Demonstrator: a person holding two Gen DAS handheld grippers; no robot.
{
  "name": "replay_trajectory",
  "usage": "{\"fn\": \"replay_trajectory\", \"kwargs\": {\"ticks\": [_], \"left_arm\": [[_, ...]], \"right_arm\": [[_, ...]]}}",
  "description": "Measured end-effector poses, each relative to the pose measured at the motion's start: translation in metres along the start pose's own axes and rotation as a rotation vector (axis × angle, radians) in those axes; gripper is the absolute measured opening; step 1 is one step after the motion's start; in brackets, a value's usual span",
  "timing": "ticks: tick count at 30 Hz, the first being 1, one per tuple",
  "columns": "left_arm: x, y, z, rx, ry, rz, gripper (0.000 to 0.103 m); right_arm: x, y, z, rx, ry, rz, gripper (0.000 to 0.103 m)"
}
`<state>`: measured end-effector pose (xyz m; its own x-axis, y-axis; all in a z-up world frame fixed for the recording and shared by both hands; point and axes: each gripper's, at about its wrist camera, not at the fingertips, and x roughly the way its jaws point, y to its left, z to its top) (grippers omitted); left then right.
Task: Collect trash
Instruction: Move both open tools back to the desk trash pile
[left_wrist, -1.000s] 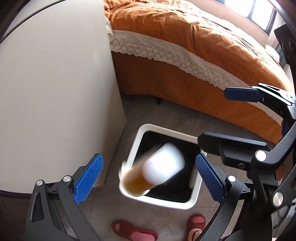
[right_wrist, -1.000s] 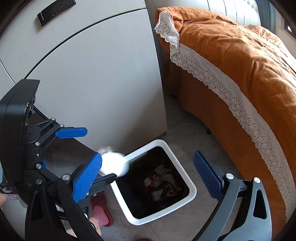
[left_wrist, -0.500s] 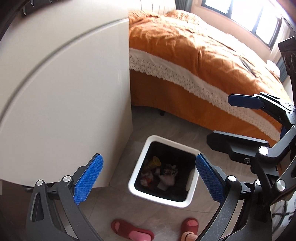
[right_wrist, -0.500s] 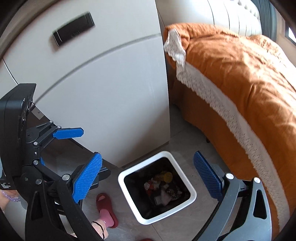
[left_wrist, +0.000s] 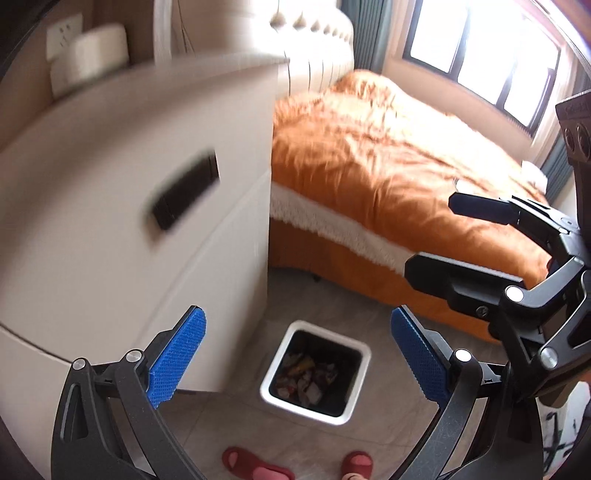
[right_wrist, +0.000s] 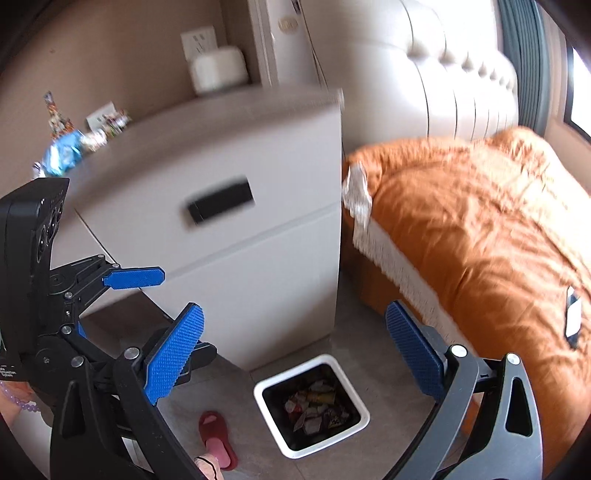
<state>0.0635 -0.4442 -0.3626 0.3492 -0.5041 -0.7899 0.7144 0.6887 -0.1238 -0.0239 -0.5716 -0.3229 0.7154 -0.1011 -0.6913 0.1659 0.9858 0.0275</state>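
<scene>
— What does your left tool (left_wrist: 295, 354) look out on?

— My blue pads (left_wrist: 177, 363) are spread wide with nothing between them. Down on the tiled floor (left_wrist: 236, 424), framed by the pads, stands the white-rimmed trash bin (left_wrist: 275, 397) with a black inside and mixed wrappers (left_wrist: 306, 374) in the bottom.

— And around it?

— A white nightstand (left_wrist: 129, 240) with a dark recessed handle (left_wrist: 184, 194), blurred, just left of the bin. The bed with its orange cover (left_wrist: 388, 166) runs behind. My right tool (left_wrist: 432, 236) hangs at the right edge, its jaws parted. Red slippers (left_wrist: 255, 467) sit below the bin.
</scene>
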Motion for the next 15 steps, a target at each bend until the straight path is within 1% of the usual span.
{"fn": "replay_trajectory", "kwargs": {"ticks": [3,7,9,11,12,15], "left_arm": [[-0.04,-0.004,0.019,-0.023,-0.037,-0.009,0.098],[-0.095,-0.001,0.04,-0.051,-0.1,0.026,0.098],[-0.12,0.006,0.048,-0.067,-0.129,0.057,0.098],[-0.145,0.017,0.054,-0.082,-0.162,0.111,0.098],[-0.16,0.025,0.057,-0.098,-0.182,0.138,0.098],[-0.189,0.048,0.059,-0.14,-0.208,0.201,0.098]], "right_arm": [[-0.035,0.01,0.025,-0.022,-0.05,-0.001,0.099],[-0.074,0.026,0.057,-0.049,-0.117,0.006,0.099],[-0.087,0.035,0.071,-0.061,-0.148,0.022,0.099],[-0.099,0.047,0.088,-0.084,-0.182,0.042,0.099],[-0.103,0.053,0.096,-0.097,-0.196,0.052,0.099],[-0.109,0.078,0.119,-0.138,-0.234,0.101,0.099]]}}
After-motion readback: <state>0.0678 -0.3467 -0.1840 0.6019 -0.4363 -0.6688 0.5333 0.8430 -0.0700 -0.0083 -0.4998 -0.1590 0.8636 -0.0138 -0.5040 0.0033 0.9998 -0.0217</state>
